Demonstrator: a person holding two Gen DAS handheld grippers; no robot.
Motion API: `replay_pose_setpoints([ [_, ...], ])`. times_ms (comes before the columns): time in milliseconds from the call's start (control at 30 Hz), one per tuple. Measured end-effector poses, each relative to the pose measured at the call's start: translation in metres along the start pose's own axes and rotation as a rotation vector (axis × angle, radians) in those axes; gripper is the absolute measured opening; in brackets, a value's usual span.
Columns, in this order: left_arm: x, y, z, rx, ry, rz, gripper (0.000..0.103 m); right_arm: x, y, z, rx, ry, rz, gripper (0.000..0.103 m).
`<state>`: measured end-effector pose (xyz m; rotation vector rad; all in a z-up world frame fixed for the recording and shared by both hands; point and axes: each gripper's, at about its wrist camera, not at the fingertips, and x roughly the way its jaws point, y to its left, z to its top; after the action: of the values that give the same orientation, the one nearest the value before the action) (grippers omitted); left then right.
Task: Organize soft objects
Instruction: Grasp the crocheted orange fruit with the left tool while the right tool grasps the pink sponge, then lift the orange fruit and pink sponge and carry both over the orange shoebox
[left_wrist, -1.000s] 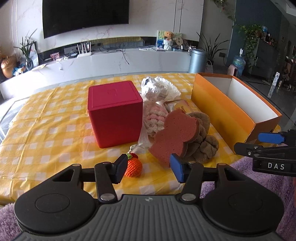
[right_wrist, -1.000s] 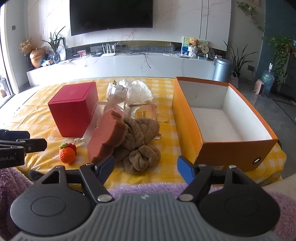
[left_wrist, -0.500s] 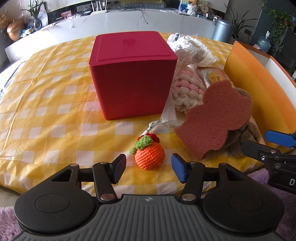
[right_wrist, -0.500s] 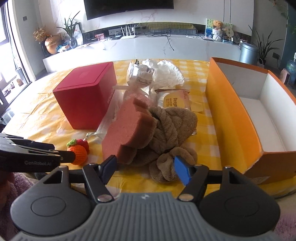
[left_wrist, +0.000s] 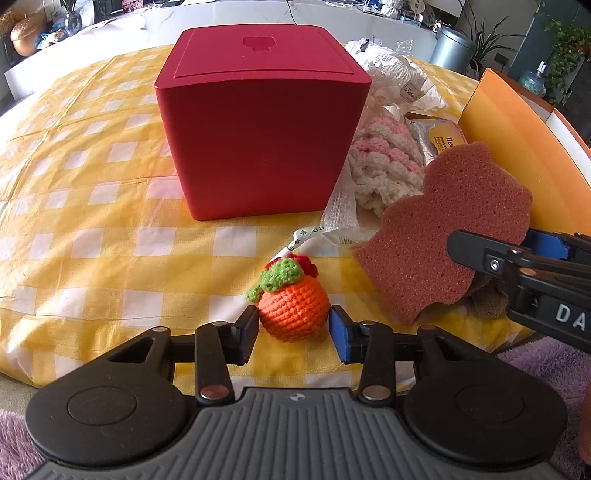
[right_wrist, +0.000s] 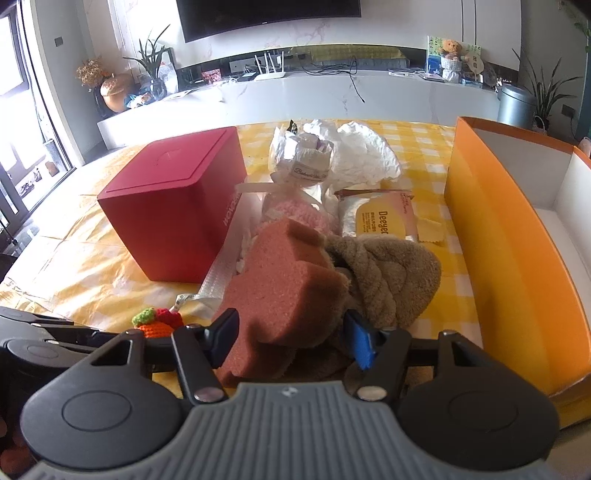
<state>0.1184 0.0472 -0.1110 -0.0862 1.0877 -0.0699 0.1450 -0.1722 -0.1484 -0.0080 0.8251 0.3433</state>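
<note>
Left tool (left_wrist: 293, 328) wide, straddling crochet orange (left_wrist: 293, 308); right tool (right_wrist: 290, 341) straddling sponge (right_wrist: 284, 291).

One red box (left_wrist: 258, 122); one orange box (right_wrist: 517, 236); one crocheted orange (left_wrist: 291, 299); one pink sponge (left_wrist: 443, 236); one brown braided towel (right_wrist: 391, 273); one pink-white knit (left_wrist: 384, 162); one wipes packet (right_wrist: 380, 218); one white wrapped bundle (right_wrist: 314, 162); two grippers (left_wrist: 293, 330) (right_wrist: 291, 338).

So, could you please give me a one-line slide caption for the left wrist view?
Left gripper open around a crocheted orange on the yellow checked tablecloth, before a red box.
</note>
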Motion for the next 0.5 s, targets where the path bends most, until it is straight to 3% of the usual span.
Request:
replay_pose_setpoints([
  [67, 0.0, 0.0, 0.0, 0.001, -0.004, -0.004, 0.047, 0.003, 0.0, 0.0, -0.001, -0.003, -0.002, 0.052],
  [300, -0.015, -0.003, -0.004, 0.019, -0.056, -0.02, 0.046, -0.013, 0.006, -0.001, -0.028, -0.044, 0.008, 0.039],
  [500, -0.039, -0.002, -0.008, 0.001, -0.101, -0.01, 0.046, -0.038, 0.022, -0.002, -0.074, -0.085, 0.057, 0.035],
])
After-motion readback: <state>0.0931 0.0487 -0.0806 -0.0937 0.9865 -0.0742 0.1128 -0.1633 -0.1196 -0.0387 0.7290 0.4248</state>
